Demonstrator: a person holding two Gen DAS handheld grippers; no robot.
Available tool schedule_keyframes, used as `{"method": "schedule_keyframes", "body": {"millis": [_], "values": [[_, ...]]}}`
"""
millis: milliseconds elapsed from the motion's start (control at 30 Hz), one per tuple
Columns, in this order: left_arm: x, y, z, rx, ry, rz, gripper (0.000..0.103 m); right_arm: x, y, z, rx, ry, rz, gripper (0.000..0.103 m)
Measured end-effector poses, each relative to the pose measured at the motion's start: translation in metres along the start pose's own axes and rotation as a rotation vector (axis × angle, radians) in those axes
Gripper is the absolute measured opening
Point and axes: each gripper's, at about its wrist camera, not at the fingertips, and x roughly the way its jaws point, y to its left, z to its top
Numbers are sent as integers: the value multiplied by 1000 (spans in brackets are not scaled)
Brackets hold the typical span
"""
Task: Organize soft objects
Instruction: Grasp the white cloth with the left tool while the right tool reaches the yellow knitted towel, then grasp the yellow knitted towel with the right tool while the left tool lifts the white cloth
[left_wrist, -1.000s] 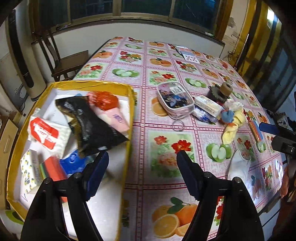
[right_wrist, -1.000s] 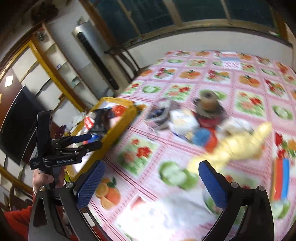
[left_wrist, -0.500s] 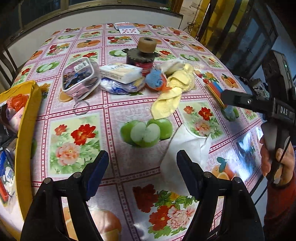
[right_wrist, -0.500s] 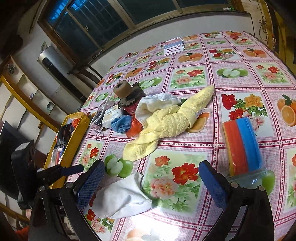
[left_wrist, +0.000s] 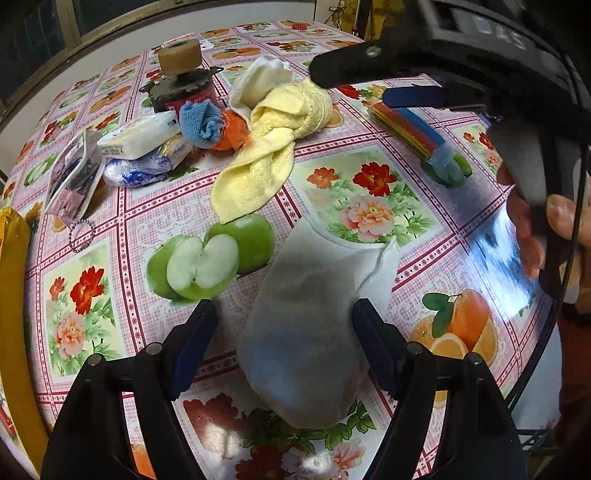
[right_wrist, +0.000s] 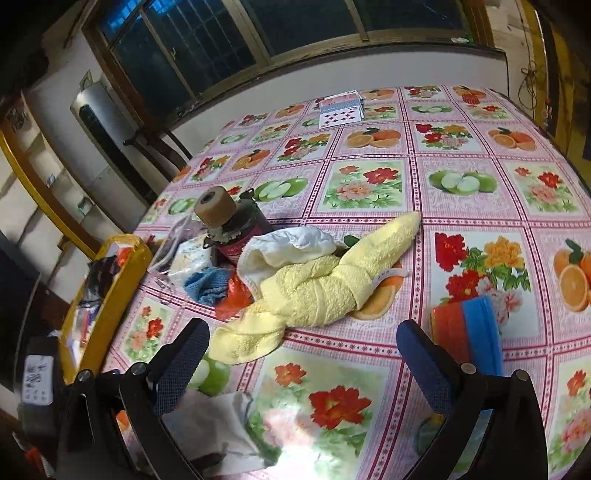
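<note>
Left gripper is spread wide, empty, its fingers straddling a crumpled white cloth that lies flat on the table, a round top under a pink oilcloth printed with fruit and flowers. Whether the pads touch the cloth cannot be told; they look just beside it on either side.

Right gripper is also spread and empty, hovering over the table near the knotted pale-yellow terry towel.

Step in hand, as judged: the pick of the white cloth by the left gripper, approach done, closure not yet made.

The yellow-rimmed tray sits at the table's far left edge, well apart from the cloth, and already holds packets.

Other soft things wait in a heap: the yellow towel, a blue rag, a white fabric bundle.

Next move calls for:
- lowering slightly and closing on the cloth's thick middle, so a fold is caught, not a single edge;
- lifting clear of the oilcloth before carrying left to the tray.
</note>
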Motion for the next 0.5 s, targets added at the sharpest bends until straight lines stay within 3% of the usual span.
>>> {"method": "schedule_keyframes", "body": {"millis": [200,300,333,400,500], "values": [[0,-1,-1,17,-14,-6,76,31,21,14,-163,48,-112,102],[-2,-1,-1,25,-22,-12,66,43,34,15,-266,61,-162,99],[-3,-1,-1,25,-24,-15,59,50,35,14,-289,80,-186,95],[-4,1,0,23,-25,-17,49,62,31,11,-300,127,-193,76],[-6,7,-1,10,-30,-30,39,59,22,4,-276,120,-181,71]]}}
